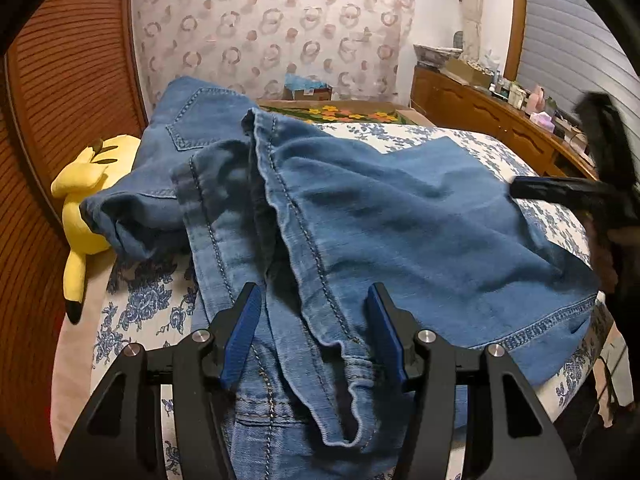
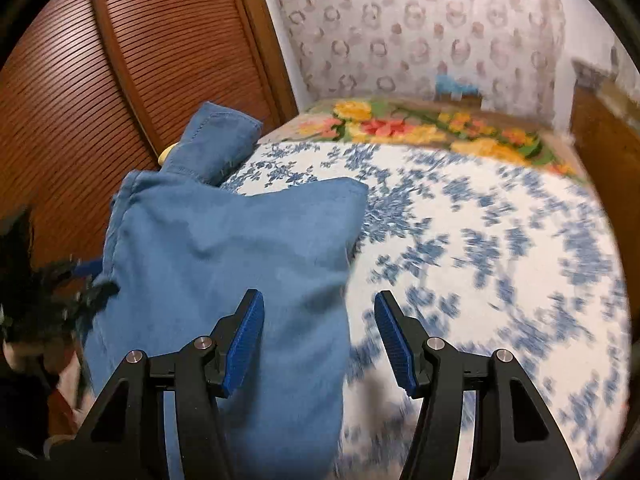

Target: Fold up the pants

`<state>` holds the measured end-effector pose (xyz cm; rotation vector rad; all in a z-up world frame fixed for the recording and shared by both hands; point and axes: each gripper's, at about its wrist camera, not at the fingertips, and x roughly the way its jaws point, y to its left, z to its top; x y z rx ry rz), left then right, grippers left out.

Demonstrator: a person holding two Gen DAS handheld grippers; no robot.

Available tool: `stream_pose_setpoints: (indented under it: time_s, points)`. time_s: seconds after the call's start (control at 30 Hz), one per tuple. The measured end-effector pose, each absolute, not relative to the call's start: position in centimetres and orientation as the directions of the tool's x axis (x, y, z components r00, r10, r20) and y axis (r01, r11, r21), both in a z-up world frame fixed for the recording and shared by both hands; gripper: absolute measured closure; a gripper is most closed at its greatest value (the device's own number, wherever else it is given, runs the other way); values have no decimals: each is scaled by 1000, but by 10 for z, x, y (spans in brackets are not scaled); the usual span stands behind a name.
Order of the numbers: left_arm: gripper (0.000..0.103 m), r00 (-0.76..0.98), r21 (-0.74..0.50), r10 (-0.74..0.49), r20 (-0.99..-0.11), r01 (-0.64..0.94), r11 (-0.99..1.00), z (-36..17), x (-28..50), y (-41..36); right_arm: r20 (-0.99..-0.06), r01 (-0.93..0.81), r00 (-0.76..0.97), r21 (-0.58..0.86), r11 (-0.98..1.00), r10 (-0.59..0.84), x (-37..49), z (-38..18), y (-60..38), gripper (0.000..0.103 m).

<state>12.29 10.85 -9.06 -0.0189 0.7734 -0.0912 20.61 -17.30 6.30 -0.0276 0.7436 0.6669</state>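
Blue denim pants (image 1: 360, 216) lie partly folded and rumpled on the bed, waistband and seams nearest the left wrist view, a back pocket at the far left. My left gripper (image 1: 314, 300) is open just above the pants, jaws either side of a seam fold. My right gripper (image 2: 318, 308) is open and empty over the right edge of the pants (image 2: 224, 264), in a blurred view. It also shows as a dark shape in the left wrist view (image 1: 568, 192) at the pants' right side.
The bed (image 2: 500, 248) has a white cover with blue flowers and a bright floral blanket (image 2: 420, 128) at the far end. A yellow plush toy (image 1: 84, 208) lies at the bed's left edge by slatted wooden doors (image 2: 100, 92). A cluttered wooden dresser (image 1: 500, 116) stands at right.
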Motion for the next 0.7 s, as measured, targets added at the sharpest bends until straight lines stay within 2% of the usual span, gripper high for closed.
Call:
stream_pose_setpoints:
  time_s: [0.2, 0.27, 0.4, 0.57, 0.7]
  points:
    - [47, 713, -62, -99, -694, 78, 995, -94, 122, 111, -686, -550, 427, 320, 771, 589, 268, 39, -153, 45]
    - [47, 714, -65, -103, -692, 80, 995, -94, 121, 112, -685, -560, 406, 337, 757, 605, 279, 39, -146, 51]
    - [47, 720, -71, -108, -686, 82, 994, -93, 120, 114, -678, -591, 401, 322, 739, 616, 287, 43, -137, 87]
    - [47, 744, -82, -125, -657, 95, 992, -77, 121, 111, -605, -617, 514, 231, 752, 608, 274, 87, -152, 90]
    - [47, 757, -69, -134, -640, 118, 991, -65, 127, 101, -596, -567, 622, 105, 817, 508, 279, 114, -163, 90]
